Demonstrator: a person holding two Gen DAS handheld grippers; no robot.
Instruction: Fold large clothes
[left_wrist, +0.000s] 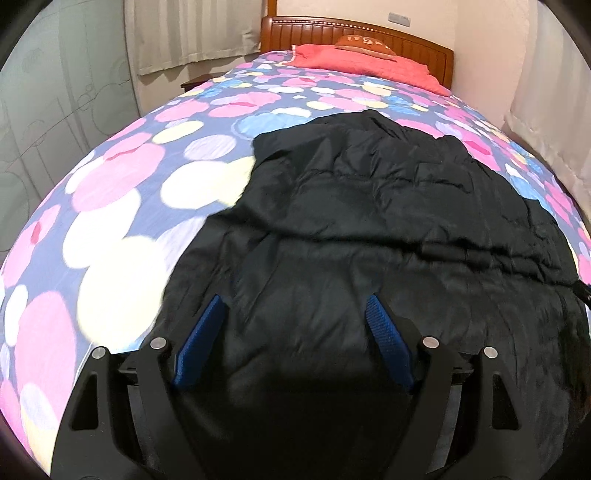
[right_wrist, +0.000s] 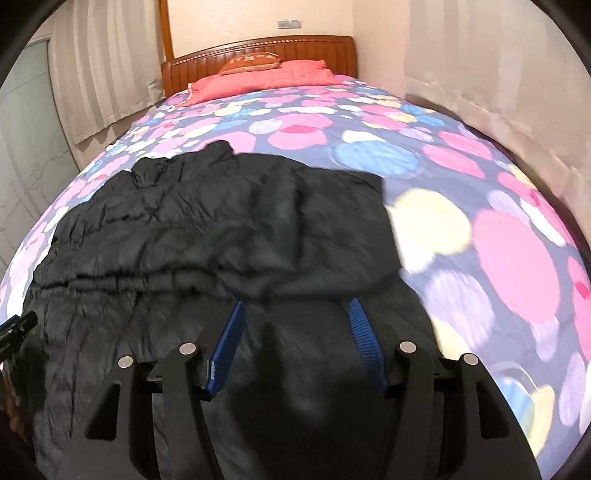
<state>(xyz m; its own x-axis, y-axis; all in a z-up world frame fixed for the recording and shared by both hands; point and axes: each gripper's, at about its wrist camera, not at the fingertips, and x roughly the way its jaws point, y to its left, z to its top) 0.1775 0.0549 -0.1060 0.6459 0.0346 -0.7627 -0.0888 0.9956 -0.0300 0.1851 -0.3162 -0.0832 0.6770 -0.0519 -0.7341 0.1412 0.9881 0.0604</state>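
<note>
Right wrist view alone: left gripper (right_wrist: 16, 328) at jacket (right_wrist: 221, 221) edge; both grippers' jaws spread, empty.

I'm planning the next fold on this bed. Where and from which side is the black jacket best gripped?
Probably by the near hem of the black jacket, coming in low from the foot of the bed. Left gripper and right gripper are open over that end. The fabric lies flat and puffy, so pinch an edge rather than the middle.

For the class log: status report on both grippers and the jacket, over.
Left hand-held gripper open, right hand-held gripper open, both over fabric. Black puffer jacket partly folded on floral bedspread. Nothing in the way.
</note>
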